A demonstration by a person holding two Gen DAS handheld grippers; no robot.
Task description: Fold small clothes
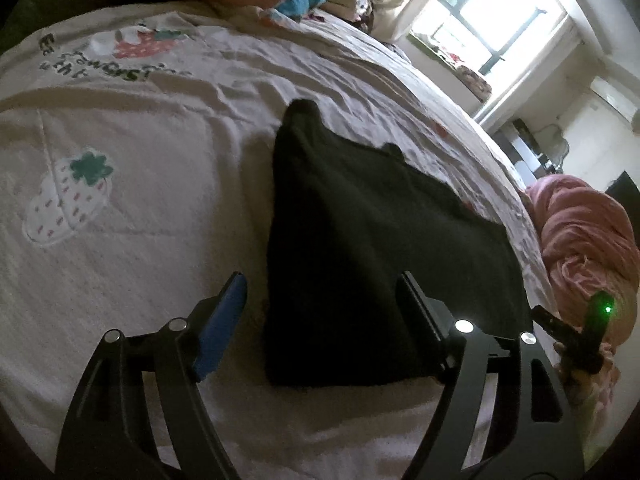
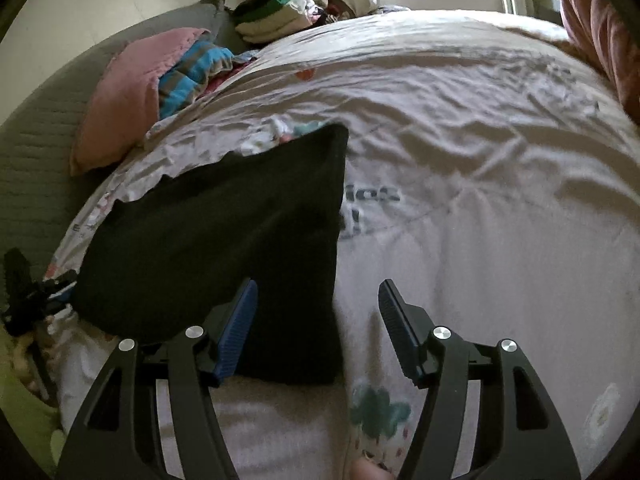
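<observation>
Your left gripper is spread wide and grips nothing; its blue pad hangs over bare sheet while the other finger hangs over the near right part of the black garment. Your right gripper is equally wide apart and empty, one finger over the garment's near right corner, the other over the sheet.

The garment lies flat on the bed sheet, folded into a dark slab with a straight near edge just beyond your fingertips. Its long axis runs away from you, narrowing toward a far corner that points up the bed. No label or print shows on it; the cloth is so dark that folds and seams are hard to make out.

In the right wrist view, dark lettering on the sheet is half covered by the garment's right edge; only "ics" or similar shows, too blurred to read. In the left wrist view, more lettering sits upside down beside a strawberry print, also illegible.

Farther off, a pink pillow and a blue striped cloth lie at the bed's edge, with a stack of folded clothes behind. A pink blanket bunches at the right, and the window glares bright.
</observation>
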